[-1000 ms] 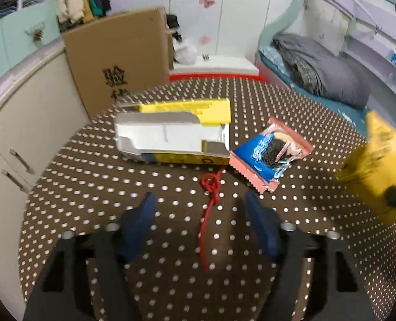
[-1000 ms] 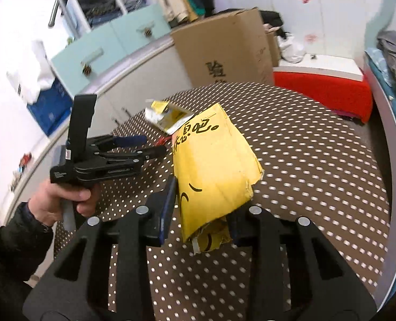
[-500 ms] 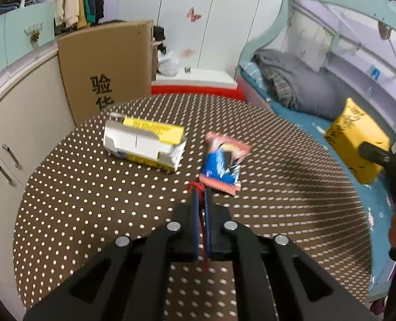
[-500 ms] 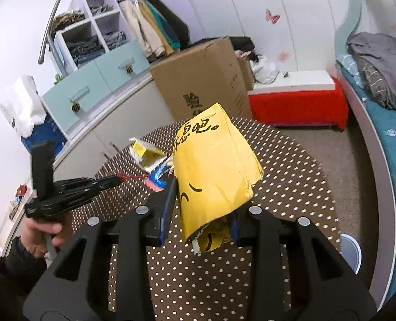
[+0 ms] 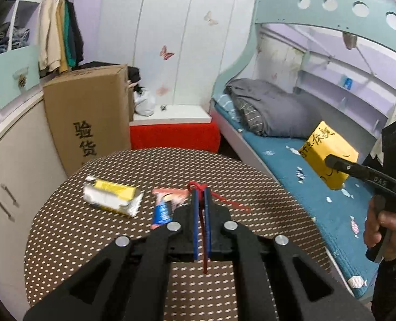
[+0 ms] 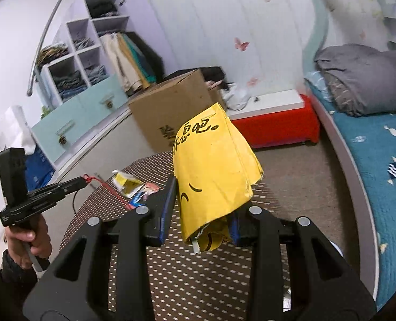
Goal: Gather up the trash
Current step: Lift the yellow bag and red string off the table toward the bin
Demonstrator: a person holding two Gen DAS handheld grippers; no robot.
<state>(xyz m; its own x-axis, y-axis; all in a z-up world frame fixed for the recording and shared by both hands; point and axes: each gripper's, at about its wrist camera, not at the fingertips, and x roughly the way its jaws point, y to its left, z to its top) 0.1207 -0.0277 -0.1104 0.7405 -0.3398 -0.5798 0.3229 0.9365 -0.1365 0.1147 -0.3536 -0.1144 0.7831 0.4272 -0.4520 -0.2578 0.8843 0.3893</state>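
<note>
Pinching a red string point(image 5: 204, 222), the left claw point(image 5: 201, 200) is closed; the right claw point(image 6: 198, 208) clamps a yellow carton point(image 6: 214, 171).

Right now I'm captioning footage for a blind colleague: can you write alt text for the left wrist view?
The left claw is shut on a thin red string above a round brown polka-dot table. A crushed yellow-and-white carton and a red-and-blue snack wrapper lie on it; at right, the right claw grips a yellow cardboard box.
</note>
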